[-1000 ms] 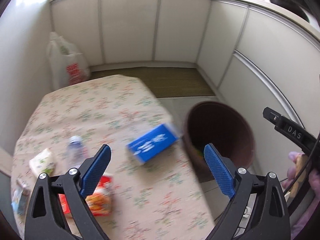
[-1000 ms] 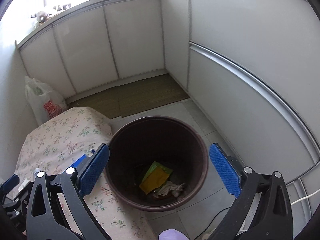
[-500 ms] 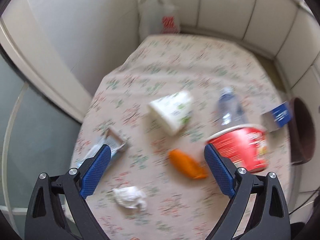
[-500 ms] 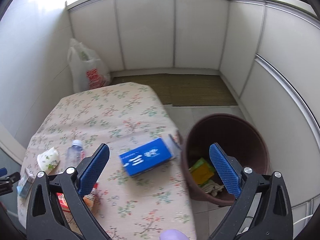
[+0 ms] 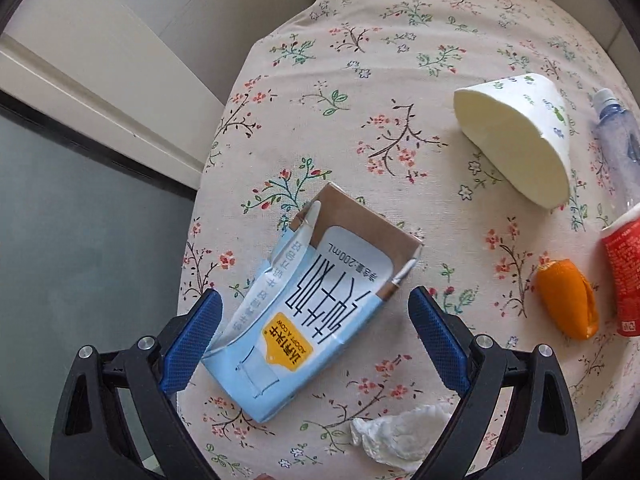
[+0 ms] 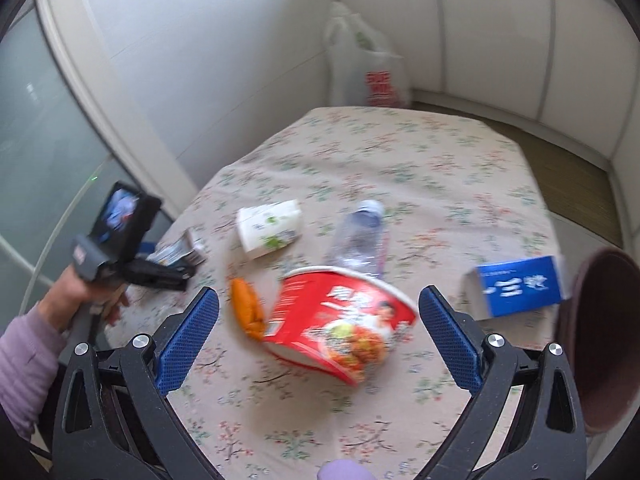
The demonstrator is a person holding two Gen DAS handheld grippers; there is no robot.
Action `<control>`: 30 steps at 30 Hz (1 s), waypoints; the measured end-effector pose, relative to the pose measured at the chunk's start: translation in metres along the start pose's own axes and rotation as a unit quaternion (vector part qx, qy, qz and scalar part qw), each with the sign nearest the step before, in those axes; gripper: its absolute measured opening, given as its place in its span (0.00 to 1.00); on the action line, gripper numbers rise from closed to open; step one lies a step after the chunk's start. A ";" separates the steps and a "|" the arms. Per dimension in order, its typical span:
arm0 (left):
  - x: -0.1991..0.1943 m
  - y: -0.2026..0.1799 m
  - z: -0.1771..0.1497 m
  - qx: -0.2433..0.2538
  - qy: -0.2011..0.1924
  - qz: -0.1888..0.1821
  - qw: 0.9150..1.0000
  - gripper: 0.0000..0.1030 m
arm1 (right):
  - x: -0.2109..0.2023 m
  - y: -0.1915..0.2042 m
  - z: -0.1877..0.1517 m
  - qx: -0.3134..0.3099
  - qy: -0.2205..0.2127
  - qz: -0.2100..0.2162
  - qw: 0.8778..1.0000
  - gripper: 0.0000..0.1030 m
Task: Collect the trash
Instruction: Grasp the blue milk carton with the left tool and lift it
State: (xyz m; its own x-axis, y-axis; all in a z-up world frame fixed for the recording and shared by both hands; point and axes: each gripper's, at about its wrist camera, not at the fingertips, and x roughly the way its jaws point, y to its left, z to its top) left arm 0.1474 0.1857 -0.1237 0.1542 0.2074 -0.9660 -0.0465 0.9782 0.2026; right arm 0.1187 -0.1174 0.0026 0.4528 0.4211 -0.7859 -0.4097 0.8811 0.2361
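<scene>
With both grippers wide open and empty, the left gripper (image 5: 314, 336) should drop squarely over the flattened carton (image 5: 316, 304), near the tissue (image 5: 400, 434), before closing, while the right gripper (image 6: 318, 334) hovers over the cup (image 6: 344, 320).

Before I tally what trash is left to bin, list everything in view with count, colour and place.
milk carton: 1, light blue, flattened, table edge, between left gripper's fingers
paper cup: 1, white, on its side, mid-table
plastic bottle: 1, clear, lying behind noodle cup
noodle cup: 1, red, tipped
orange peel: 1, orange, beside noodle cup
tissue: 1, white, crumpled, near edge
blue box: 1, blue, by bin
bin: 1, brown, beside table
plastic bag: 1, white, floor corner
table: 1, floral cloth
left gripper: open
right gripper: open
hand: 1, lilac sleeve
</scene>
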 end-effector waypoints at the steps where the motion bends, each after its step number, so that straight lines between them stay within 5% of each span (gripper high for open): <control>1: 0.004 0.002 0.000 0.000 0.004 -0.003 1.000 0.89 | 0.002 0.007 0.000 -0.007 0.003 0.007 1.000 0.93; 4: 0.007 0.007 -0.003 0.004 0.002 -0.016 1.000 0.86 | 0.010 0.027 -0.001 -0.034 0.013 0.024 0.999 0.93; 9: -0.001 0.008 -0.009 0.023 -0.008 -0.031 0.999 0.56 | 0.016 0.056 -0.002 -0.086 0.022 0.041 0.995 0.93; 13: -0.018 0.004 -0.016 0.028 -0.031 -0.029 0.999 0.55 | 0.027 0.077 -0.006 -0.124 0.033 0.051 0.990 0.93; 16: -0.056 0.006 -0.022 0.013 -0.094 -0.030 0.995 0.55 | 0.039 0.094 -0.011 -0.148 0.046 0.049 0.987 0.93; 19: -0.112 0.006 -0.031 0.000 -0.176 -0.032 0.984 0.55 | 0.056 0.111 -0.016 -0.171 0.060 0.034 0.983 0.93; 24: -0.194 0.020 -0.045 -0.029 -0.294 -0.066 0.953 0.55 | 0.093 0.129 -0.018 -0.179 0.085 0.017 0.980 0.89; 27: -0.214 0.033 -0.052 -0.042 -0.326 -0.079 0.941 0.55 | 0.113 0.134 -0.018 -0.182 0.099 0.000 0.978 0.85; 30: -0.215 0.040 -0.049 -0.046 -0.330 -0.087 0.939 0.55 | 0.131 0.130 -0.020 -0.178 0.117 -0.018 0.977 0.81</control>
State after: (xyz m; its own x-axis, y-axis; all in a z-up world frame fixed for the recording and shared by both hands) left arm 0.0644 0.1792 0.0843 0.7439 0.0382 -0.6671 -0.0444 0.9990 0.0076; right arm 0.1090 0.0477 -0.0810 0.2955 0.2930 -0.9093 -0.6648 0.7466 0.0246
